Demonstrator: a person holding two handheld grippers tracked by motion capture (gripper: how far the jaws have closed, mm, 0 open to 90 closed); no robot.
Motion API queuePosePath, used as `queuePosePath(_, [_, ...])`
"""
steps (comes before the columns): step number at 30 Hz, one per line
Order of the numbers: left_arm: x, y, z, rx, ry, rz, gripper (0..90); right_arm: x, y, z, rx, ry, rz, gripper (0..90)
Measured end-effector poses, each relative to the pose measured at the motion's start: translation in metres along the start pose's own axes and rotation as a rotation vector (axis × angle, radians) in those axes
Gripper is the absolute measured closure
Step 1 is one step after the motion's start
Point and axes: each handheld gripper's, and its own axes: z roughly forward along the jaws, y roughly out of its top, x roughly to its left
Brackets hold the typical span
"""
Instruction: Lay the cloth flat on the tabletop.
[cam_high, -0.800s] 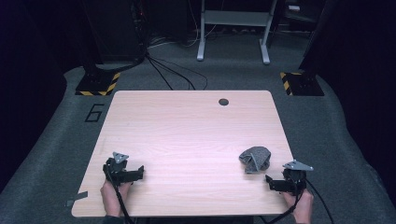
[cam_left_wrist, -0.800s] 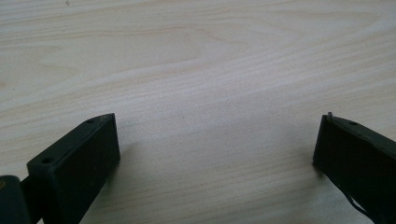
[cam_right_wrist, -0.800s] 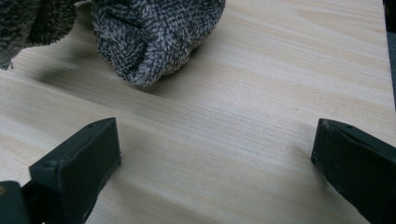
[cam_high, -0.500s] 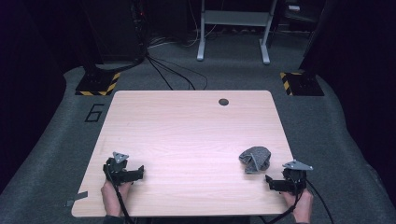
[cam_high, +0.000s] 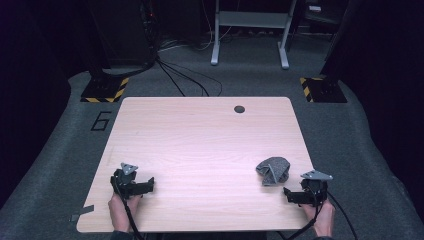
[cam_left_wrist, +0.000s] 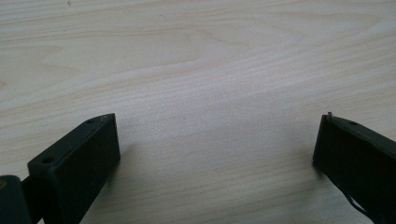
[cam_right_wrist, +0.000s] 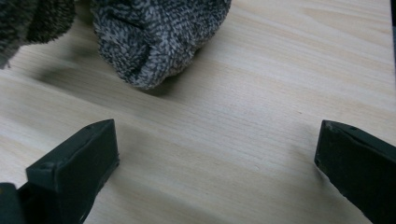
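Note:
A crumpled grey knitted cloth lies on the light wooden table at the right, toward the near edge. My right gripper rests on the table just in front of it, jaws wide apart with nothing between them. In the right gripper view the cloth sits a short way beyond the open jaws, apart from them. My left gripper rests near the front left corner, also open; in the left gripper view its jaws frame bare wood.
A small dark round hole sits near the table's far edge. Around the table is grey carpet with a number mark, black cables, yellow-black striped bases and a metal frame's legs behind.

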Motion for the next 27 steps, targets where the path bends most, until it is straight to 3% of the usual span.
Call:
queuePosePath(7, [0.0, 0.0, 0.0, -0.001, 0.001, -0.001, 0.3, 0.005, 0.006, -0.011, -0.042, 0.063, 0.05, 0.0])
queuePosePath(16, [0.0, 0.0, 0.0, -0.001, 0.001, -0.001, 0.4, 0.017, 0.036, -0.031, -0.119, 0.111, 0.019, 0.0])
queuePosePath(21, [0.0, 0.0, 0.0, -0.002, 0.001, 0.0, 0.5, 0.023, 0.057, -0.03, -0.143, 0.109, -0.004, 0.0])
queuePosePath(27, [0.0, 0.0, 0.0, -0.001, 0.001, 0.0, 0.5, 0.025, 0.069, -0.013, -0.119, 0.115, -0.003, 1.4])
